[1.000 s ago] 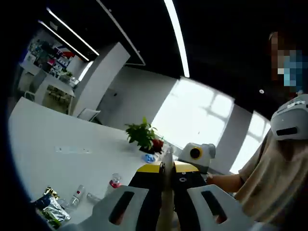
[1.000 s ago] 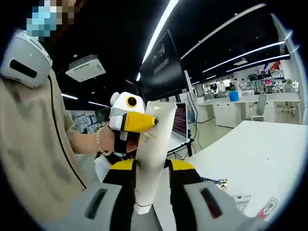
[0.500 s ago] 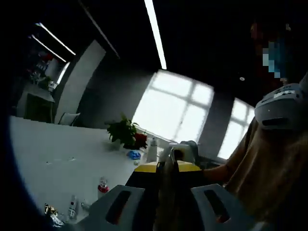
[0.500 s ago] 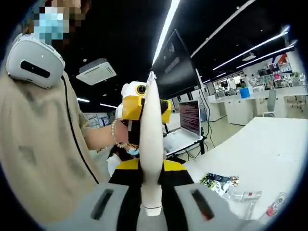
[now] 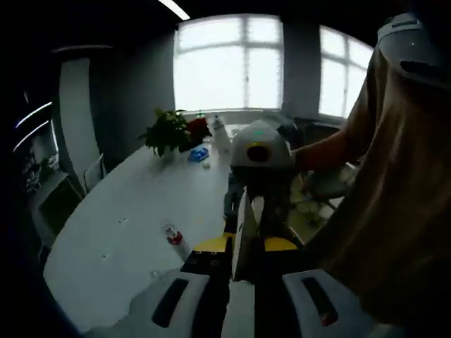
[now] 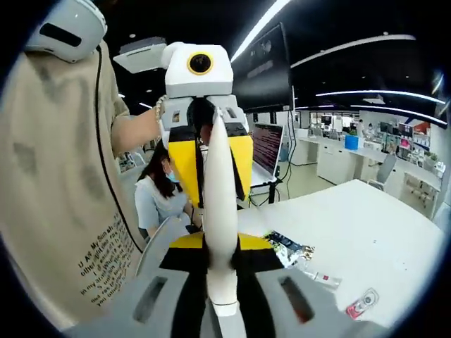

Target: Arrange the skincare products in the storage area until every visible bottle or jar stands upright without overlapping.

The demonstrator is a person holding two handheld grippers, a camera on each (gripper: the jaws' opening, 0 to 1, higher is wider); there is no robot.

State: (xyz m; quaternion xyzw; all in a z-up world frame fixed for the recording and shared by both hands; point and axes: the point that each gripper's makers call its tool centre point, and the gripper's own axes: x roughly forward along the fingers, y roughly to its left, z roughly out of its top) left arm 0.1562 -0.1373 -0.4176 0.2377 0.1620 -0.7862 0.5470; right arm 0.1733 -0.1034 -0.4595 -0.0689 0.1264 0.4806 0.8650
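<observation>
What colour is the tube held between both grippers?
White; the tube shows best in the right gripper view.

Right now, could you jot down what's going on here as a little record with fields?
held item: white tube, seen edge-on, off the table
right tool: shut on the tube's cap end
left tool: shut on the tube's other end
table: white
on the table: small red-capped bottle, foil sachets
far end of the table: potted plant

Tube (image 6: pixel 220 211) cap past picture edge
</observation>
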